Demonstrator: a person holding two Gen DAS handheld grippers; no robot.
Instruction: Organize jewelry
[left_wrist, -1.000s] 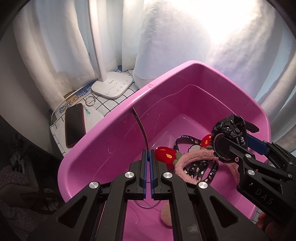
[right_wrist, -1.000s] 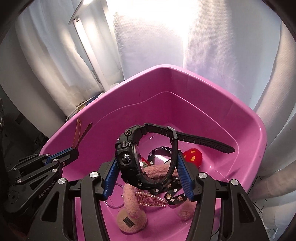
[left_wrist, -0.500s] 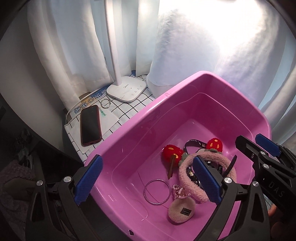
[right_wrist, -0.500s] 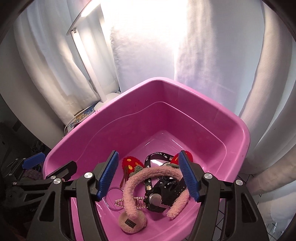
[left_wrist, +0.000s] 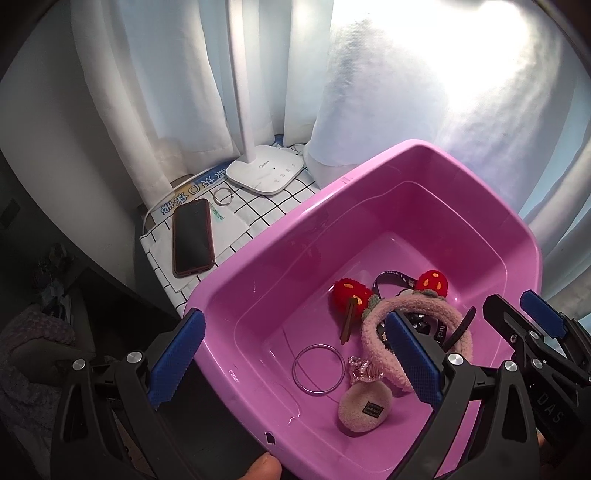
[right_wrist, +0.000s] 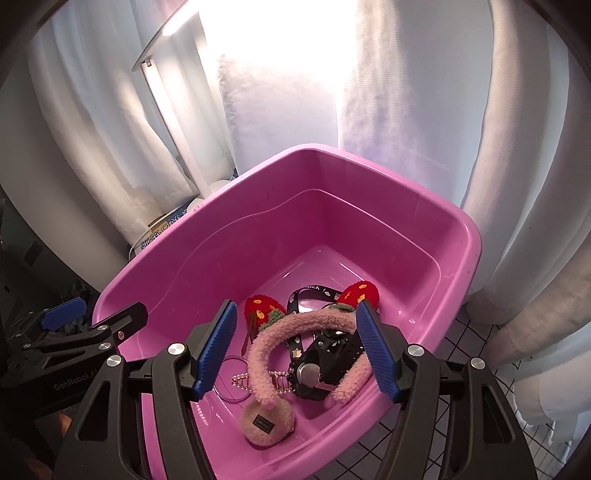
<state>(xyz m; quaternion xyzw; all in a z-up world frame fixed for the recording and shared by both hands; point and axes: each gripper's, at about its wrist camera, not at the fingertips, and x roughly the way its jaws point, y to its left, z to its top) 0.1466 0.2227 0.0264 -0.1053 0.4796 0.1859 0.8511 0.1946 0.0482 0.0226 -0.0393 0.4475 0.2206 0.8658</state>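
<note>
A pink plastic tub (left_wrist: 280, 236) (right_wrist: 258, 177) holds a fuzzy pink headband (left_wrist: 373, 325) (right_wrist: 258, 354) with red strawberry ears, a black watch (right_wrist: 325, 362), a brown strap (left_wrist: 349, 321), a thin bangle (left_wrist: 317, 369), a pearl hair clip (left_wrist: 360, 369) and a round fuzzy pad (left_wrist: 365, 406) (right_wrist: 266, 421). My left gripper (left_wrist: 295, 362) is open and empty above the tub's near left rim. My right gripper (right_wrist: 295, 347) is open and empty above the headband and watch.
A checked cloth (left_wrist: 258, 206) left of the tub carries a dark phone (left_wrist: 194, 236), a small metal ring (left_wrist: 222, 195) and a white lamp base (left_wrist: 266, 171). White curtains (left_wrist: 166, 92) hang behind. The table edge drops off at the left.
My left gripper opened and dropped the brown strap into the tub. My right gripper opened and dropped the black watch into the tub. Both grippers pulled back and up.
</note>
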